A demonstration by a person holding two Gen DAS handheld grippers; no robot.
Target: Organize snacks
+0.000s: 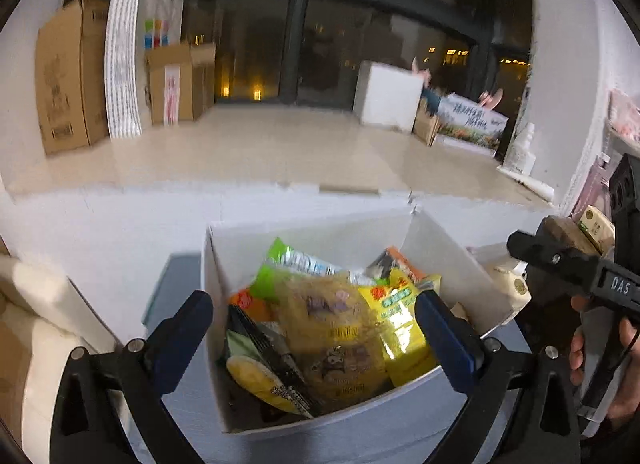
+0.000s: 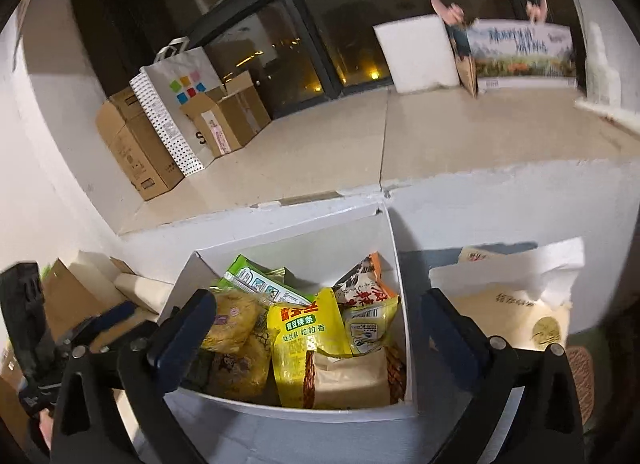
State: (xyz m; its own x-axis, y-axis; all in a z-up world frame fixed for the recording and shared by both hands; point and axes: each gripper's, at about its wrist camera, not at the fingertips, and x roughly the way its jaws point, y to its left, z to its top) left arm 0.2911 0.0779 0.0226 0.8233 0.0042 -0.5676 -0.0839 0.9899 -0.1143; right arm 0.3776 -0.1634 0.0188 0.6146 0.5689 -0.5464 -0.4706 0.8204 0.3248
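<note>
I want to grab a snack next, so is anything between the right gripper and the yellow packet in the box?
Nothing visible. The right gripper, jaws open and empty, hangs over the box, and the yellow packet lies uncovered on top.

left gripper point(image 1: 316, 328) and right gripper point(image 2: 316, 328) fingers spread wide, empty.

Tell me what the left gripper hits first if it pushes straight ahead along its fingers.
Probably the clear yellowish snack bag on top of the pile in the open white cardboard box. The open left gripper straddles the box, though depth is hard to judge.
</note>
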